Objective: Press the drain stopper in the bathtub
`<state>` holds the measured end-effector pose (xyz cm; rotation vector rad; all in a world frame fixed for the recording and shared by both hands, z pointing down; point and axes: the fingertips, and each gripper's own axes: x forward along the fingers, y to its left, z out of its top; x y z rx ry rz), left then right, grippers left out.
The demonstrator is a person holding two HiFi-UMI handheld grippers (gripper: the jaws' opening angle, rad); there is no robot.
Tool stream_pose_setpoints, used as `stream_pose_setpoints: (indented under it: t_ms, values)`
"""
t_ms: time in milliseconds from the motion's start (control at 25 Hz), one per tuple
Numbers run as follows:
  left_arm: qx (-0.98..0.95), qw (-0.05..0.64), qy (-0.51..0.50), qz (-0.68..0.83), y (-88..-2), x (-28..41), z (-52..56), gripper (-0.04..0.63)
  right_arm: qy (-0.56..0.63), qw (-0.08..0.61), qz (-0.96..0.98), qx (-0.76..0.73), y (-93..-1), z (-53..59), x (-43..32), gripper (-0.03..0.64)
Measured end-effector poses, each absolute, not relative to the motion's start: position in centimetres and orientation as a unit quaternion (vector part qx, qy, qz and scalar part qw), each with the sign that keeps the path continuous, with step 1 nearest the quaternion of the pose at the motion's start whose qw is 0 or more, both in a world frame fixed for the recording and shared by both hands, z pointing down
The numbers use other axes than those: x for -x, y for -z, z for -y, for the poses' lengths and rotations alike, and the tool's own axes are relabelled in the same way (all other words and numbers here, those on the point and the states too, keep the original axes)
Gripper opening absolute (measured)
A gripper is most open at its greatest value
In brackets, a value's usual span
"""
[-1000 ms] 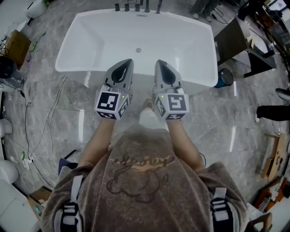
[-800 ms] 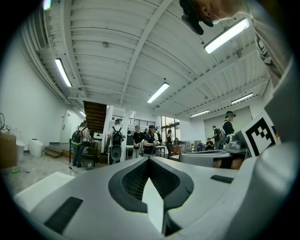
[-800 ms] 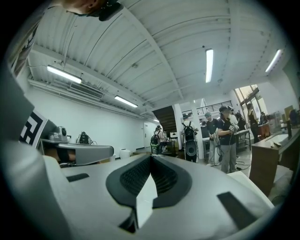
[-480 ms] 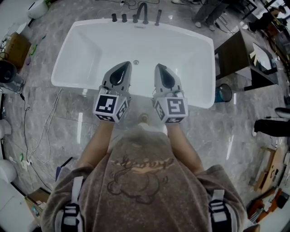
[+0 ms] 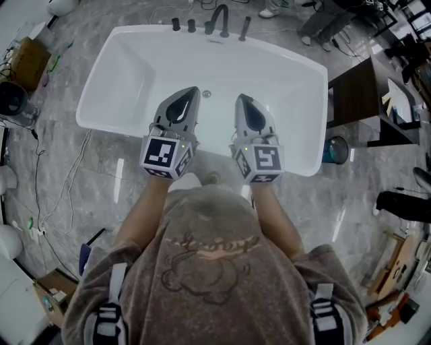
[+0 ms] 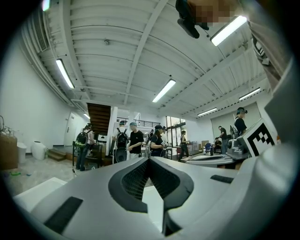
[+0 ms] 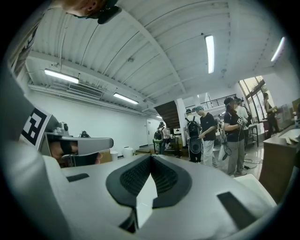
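Note:
A white bathtub lies ahead of me in the head view. Its small round metal drain stopper sits on the tub floor toward the faucet end. Both grippers are held side by side above the tub's near half, well over the tub floor. My left gripper is shut, its tip appearing just left of the stopper. My right gripper is shut too, its tip to the stopper's right. Both gripper views look level across the room; the left gripper and right gripper hold nothing, and the stopper is out of sight there.
Black faucet fittings stand on the tub's far rim. A dark cabinet and a blue bin are at the right. Cables trail on the marble floor at the left. Several people stand far off.
The tub has drawn nearer and lower in the head view, so both grippers now hang over its inside rather than its near rim. Both stayed shut.

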<state>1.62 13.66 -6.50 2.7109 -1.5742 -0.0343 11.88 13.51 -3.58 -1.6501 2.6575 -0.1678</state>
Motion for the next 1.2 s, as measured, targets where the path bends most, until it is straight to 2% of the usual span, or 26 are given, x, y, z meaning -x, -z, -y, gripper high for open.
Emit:
stream_pose_setpoints:
  t_ms: [1200]
  values:
    - [-0.907, -0.020, -0.018, 0.421, 4.3, 1.6, 3.5, 0.002, 0.037, 0.011, -0.821, 0.570, 1.9, 2.5, -6.5, 0.003]
